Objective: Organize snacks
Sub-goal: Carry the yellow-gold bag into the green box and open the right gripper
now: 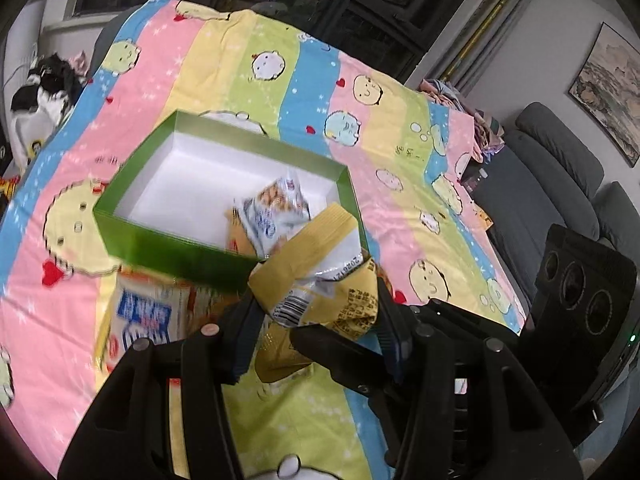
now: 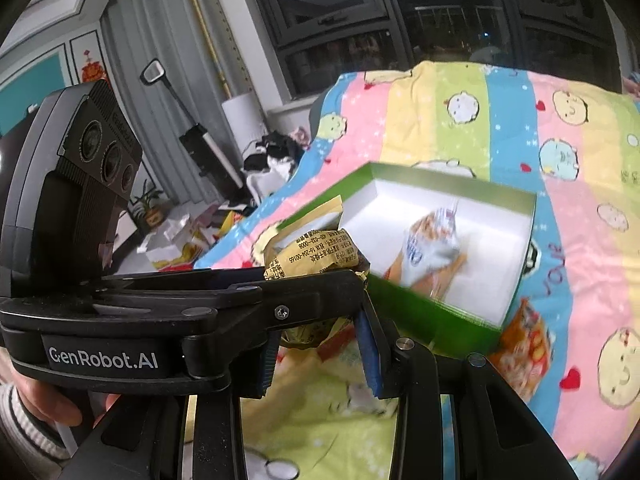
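Yellow snack packet (image 1: 320,280) sits pinched between both claws beside green box (image 1: 132,236).

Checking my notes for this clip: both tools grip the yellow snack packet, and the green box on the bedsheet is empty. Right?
Not quite. The green box is not empty: the left wrist view shows a white snack bag inside. The left tool and right tool do grip the yellow snack packet.

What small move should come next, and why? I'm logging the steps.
Probably carry the yellow packet forward over the green box before letting go. Both grippers, left and right, pinch it in front of the near wall, and one white packet already lies inside.
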A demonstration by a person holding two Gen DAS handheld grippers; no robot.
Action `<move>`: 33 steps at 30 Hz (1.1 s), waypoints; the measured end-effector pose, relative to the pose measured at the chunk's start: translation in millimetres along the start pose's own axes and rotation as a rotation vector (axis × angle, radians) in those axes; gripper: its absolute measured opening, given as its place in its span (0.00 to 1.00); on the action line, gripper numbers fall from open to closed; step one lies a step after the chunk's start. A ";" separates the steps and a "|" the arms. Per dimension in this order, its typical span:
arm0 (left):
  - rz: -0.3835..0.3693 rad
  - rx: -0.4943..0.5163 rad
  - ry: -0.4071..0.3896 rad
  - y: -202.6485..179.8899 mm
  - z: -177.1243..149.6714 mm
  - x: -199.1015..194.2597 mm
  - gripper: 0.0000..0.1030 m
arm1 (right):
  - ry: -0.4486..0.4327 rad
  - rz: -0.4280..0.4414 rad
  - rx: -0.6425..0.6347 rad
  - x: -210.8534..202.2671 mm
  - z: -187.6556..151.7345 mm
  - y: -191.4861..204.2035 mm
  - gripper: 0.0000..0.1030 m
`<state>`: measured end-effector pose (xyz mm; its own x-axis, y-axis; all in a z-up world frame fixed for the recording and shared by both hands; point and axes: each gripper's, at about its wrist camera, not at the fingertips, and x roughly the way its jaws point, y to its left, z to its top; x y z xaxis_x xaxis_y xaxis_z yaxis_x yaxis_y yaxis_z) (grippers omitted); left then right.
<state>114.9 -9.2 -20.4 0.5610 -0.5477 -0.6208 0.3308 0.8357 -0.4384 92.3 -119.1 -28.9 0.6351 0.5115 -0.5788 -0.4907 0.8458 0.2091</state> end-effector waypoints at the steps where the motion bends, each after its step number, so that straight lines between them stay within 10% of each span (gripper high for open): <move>1: 0.001 0.005 -0.001 0.7 4.6 2.8 0.50 | -0.004 -0.002 0.001 2.3 4.2 -2.7 0.36; 33: 0.082 -0.104 0.090 70.7 76.0 88.2 0.55 | 0.125 -0.060 0.053 113.7 59.9 -54.0 0.36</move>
<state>245.5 4.7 -56.7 0.5107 -0.4833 -0.7111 0.2042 0.8716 -0.4457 226.7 -97.5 -58.8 0.5814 0.4399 -0.6844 -0.4198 0.8828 0.2108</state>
